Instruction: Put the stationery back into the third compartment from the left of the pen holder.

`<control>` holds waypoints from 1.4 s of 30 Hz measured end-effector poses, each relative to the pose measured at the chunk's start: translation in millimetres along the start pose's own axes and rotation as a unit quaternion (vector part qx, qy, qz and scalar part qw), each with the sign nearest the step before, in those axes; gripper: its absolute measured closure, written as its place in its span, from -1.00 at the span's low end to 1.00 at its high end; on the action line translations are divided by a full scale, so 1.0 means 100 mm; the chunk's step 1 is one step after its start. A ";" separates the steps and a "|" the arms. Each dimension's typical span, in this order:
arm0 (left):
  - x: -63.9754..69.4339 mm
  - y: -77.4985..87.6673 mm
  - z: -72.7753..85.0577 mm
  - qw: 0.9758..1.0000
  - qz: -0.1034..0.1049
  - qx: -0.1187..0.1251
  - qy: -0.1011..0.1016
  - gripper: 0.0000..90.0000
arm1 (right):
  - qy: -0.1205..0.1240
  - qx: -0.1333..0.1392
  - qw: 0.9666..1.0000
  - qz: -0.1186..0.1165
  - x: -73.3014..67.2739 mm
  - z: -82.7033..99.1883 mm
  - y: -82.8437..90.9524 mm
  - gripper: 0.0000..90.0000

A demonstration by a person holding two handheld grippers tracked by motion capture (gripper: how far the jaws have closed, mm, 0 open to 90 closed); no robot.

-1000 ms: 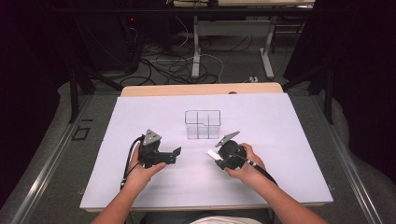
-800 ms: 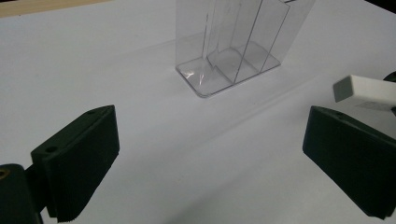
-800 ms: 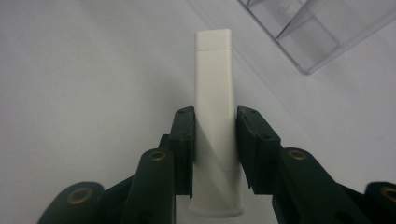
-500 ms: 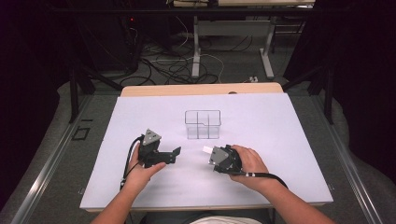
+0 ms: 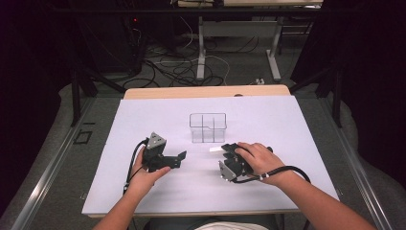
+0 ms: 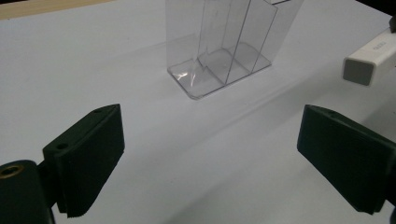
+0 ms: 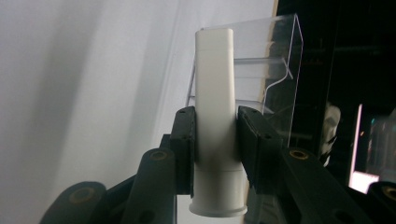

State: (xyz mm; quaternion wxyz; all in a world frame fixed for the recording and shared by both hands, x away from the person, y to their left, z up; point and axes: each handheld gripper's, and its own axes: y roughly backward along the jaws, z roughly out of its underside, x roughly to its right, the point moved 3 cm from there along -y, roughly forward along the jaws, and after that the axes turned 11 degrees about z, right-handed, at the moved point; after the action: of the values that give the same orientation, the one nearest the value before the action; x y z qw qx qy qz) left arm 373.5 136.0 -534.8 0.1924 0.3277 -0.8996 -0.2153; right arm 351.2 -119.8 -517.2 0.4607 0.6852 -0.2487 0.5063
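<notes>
Between my right gripper's (image 7: 215, 144) ribbed black jaws sits a smooth white squared tube (image 7: 214, 93), clamped just before the clear divided acrylic box (image 5: 208, 127). From above my hand (image 5: 257, 158) hides that grip, while my left gripper (image 6: 224, 163) gapes empty over the matte white tabletop (image 5: 143, 120).

Black claws (image 5: 179, 157) — ridged pads, trailing cables
</notes>
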 end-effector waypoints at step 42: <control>0.59 -0.48 -0.31 0.978 0.151 -0.122 -0.071 -0.14 | 0.226 0.081 0.971 0.009 -0.09 -0.06 -0.08 0.51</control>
State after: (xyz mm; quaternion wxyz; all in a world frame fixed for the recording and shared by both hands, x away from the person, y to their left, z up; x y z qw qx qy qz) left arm 371.1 54.8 -521.1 0.1964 0.1463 -0.9171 -0.3144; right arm 351.6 -112.0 -527.9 0.4433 0.5863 -0.1025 0.6703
